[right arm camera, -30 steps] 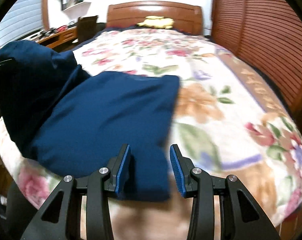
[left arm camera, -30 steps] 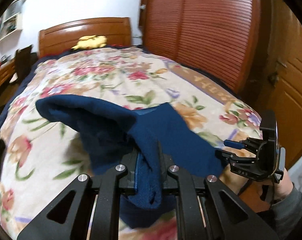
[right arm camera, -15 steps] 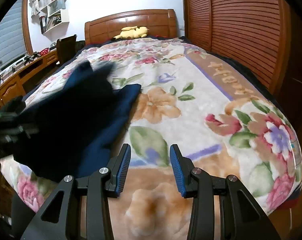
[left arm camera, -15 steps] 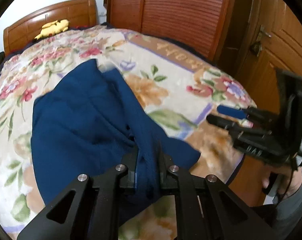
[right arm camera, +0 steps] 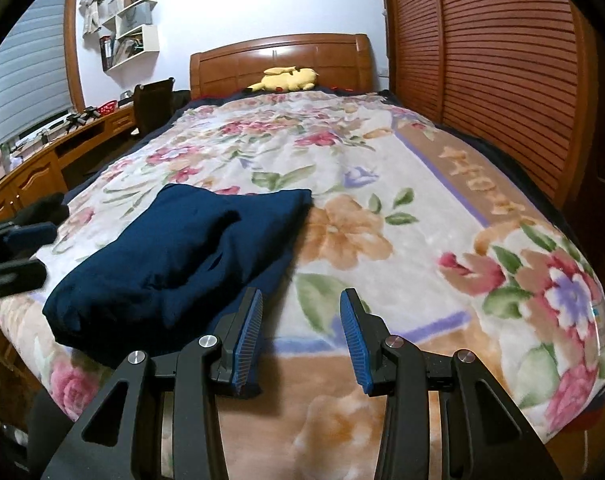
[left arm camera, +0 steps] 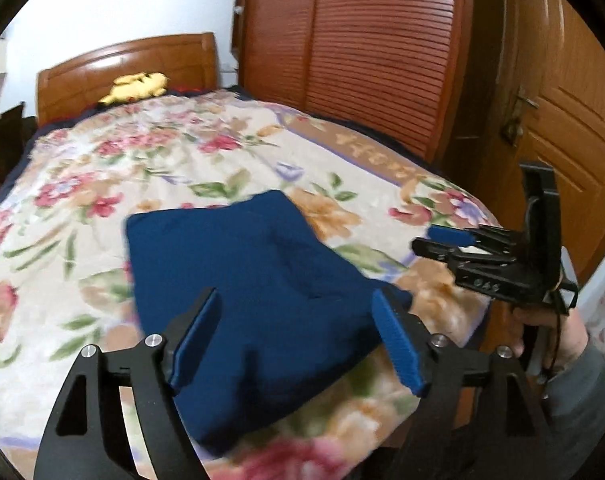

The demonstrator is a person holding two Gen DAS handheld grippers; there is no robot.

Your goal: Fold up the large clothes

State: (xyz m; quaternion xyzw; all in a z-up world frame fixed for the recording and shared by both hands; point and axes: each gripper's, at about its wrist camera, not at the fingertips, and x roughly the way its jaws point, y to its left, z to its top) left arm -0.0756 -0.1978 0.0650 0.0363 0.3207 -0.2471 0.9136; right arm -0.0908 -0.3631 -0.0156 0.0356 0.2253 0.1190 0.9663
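The left gripper (left arm camera: 296,338) hovers with its fingers (left arm camera: 398,344) spread wide apart and nothing between them, the blue pads standing above the near part of the navy garment (left arm camera: 242,280). The right gripper (right arm camera: 300,334) is likewise parted and empty; its left pad stands in front of the garment's near right edge, though contact cannot be told, and its right pad is over bare blanket (right arm camera: 402,200).

The garment lies as a folded, roughly rectangular bundle on the floral blanket near the foot of the bed, toward its left side. A loose flap lies across the top in the right wrist view, so the layers are not quite flush.

It looks like thick, soft knit or fleece: light to moderate in weight, limp, with no stiffness to hold its shape when lifted. The plush blanket underneath probably grips it somewhat, so dragging would likely bunch the layers. Any further fold would best be taken by pinching all layers at the two near corners, one per gripper, lifting them together. A single-layer pinch would probably peel the bundle open.

A yellow plush toy (right arm camera: 288,78) rests by the headboard, well apart.
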